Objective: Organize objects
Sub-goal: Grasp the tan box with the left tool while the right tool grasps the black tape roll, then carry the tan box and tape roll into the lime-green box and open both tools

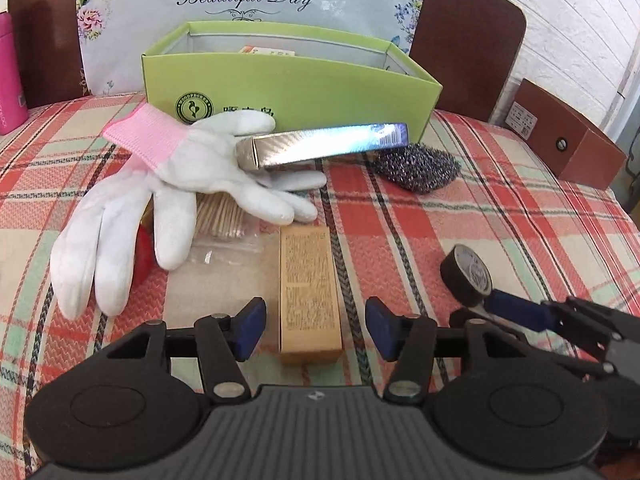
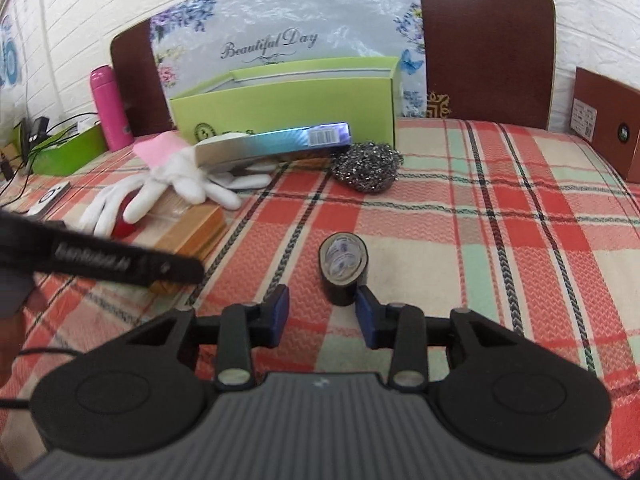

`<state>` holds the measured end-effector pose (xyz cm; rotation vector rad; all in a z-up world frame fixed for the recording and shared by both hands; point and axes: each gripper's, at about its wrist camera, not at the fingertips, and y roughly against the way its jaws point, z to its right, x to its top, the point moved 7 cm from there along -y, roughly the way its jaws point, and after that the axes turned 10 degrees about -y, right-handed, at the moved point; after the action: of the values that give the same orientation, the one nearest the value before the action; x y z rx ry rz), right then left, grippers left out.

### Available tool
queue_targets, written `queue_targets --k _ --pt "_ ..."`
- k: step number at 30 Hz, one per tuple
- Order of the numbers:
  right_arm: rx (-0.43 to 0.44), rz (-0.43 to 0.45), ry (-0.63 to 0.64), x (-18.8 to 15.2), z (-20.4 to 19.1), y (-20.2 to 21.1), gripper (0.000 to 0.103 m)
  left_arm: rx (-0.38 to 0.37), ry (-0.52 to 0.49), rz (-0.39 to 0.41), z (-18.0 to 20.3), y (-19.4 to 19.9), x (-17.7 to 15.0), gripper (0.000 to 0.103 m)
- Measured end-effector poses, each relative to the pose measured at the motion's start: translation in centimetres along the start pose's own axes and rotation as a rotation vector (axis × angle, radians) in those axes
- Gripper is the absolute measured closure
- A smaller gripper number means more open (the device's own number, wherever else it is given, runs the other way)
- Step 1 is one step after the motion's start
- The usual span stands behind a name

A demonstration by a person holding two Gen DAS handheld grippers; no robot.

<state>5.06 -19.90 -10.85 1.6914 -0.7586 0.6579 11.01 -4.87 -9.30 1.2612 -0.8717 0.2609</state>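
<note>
The tan carton (image 1: 310, 294) is lying flat on the plaid-covered surface (image 1: 460, 208), its long axis running straight away from the left gripper (image 1: 316, 330), near end between the fingers (image 1: 252, 328). These fingers are standing apart, clear of both carton sides, gripping nothing. The left gripper is pointing forward and down toward the green box (image 1: 288, 84). The black tape roll (image 2: 343, 268) is standing on edge, its open core facing the right gripper (image 2: 322, 312). The right fingers (image 2: 366, 316) are parted and holding nothing; the roll is sitting just ahead of them, beside the right-hand pad. The silver carton (image 1: 324, 142) is lying crosswise over the white gloves (image 1: 208, 168).
</note>
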Motion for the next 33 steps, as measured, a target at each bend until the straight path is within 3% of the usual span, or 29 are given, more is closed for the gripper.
queue_targets --k 7,21,25,33 --pt "-0.061 0.032 0.014 1.1 0.9 -0.4 0.063 -0.015 -0.025 -0.013 0.5 -0.8 0.5 0.047" --pt "-0.077 0.023 0.008 1.6 0.6 -3.3 0.063 0.017 -0.118 -0.041 1.2 -1.3 0.4 0.045" --pt "-0.084 0.032 0.032 1.6 0.2 -3.5 0.073 0.036 -0.152 -0.042 1.5 -1.3 0.3 0.045" --pt "-0.091 0.043 0.035 1.5 0.1 -3.5 0.073 0.046 -0.16 -0.034 1.7 -1.4 0.2 0.044"
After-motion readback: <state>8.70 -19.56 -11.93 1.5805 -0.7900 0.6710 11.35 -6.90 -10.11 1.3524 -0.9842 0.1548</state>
